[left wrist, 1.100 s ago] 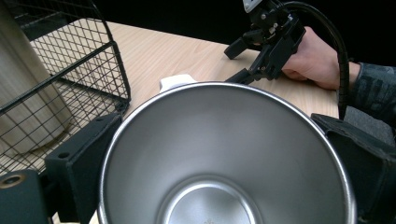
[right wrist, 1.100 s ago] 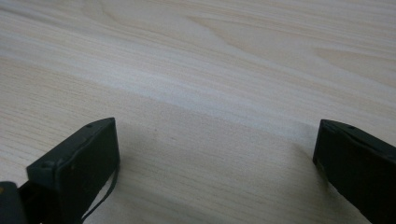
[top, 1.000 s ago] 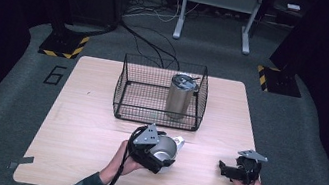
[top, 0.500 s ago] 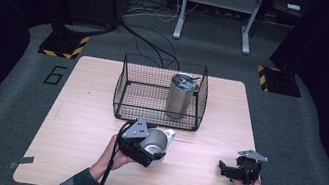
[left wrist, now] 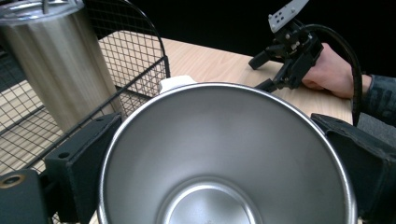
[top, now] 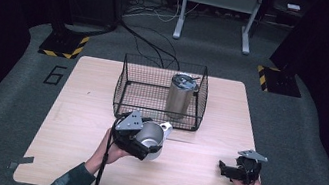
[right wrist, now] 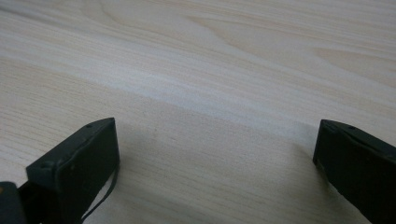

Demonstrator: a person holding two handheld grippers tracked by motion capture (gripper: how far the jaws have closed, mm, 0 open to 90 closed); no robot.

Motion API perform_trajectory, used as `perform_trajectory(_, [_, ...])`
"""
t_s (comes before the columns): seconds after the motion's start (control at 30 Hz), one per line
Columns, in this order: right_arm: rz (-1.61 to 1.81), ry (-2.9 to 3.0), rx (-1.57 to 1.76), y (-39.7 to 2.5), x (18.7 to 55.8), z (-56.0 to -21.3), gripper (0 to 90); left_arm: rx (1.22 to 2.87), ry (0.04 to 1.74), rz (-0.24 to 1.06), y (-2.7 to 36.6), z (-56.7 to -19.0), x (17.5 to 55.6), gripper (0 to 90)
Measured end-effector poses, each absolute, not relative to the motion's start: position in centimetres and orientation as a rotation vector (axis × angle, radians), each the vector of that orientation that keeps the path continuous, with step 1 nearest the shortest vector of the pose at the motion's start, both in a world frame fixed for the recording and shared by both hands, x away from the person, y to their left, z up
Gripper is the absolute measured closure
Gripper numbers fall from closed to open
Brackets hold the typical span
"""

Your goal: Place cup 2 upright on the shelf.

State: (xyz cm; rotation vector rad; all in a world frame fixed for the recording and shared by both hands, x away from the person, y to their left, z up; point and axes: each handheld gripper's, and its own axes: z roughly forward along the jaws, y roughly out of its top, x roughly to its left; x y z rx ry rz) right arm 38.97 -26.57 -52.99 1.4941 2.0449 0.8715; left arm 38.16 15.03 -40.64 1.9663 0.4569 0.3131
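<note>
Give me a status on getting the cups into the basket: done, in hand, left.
Done: one steel tumbler with a lid stands upright inside the wire basket. In hand: the left gripper is shut on an open steel cup, held just in front of the basket. Left: that cup is not yet in the basket. The right gripper is open and empty over the table.

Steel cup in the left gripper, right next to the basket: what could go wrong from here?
1. The left gripper clamps the open steel cup by its smooth outer wall, so it may slip or rotate.
2. The wire basket wall stands close ahead; the cup's rim could catch it if not lifted higher.
3. The lidded tumbler already stands inside the basket; setting the cup beside it could knock it.
</note>
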Motion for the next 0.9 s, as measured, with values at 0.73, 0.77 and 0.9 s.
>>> perform_trajectory(0.73, [0.871,2.044,1.495,-26.6,39.0,-53.0,0.0,1.943,0.475,0.354,16.9,-37.8,40.1,6.3])
perform_trajectory(0.77, [0.871,2.044,1.495,-26.6,39.0,-53.0,0.0,1.941,0.48,0.35,16.9,-37.7,40.2,6.3])
perform_trajectory(0.9, [0.871,2.043,1.496,-26.6,39.0,-53.0,0.0,1.939,0.484,0.358,17.1,-37.3,40.8,6.3])
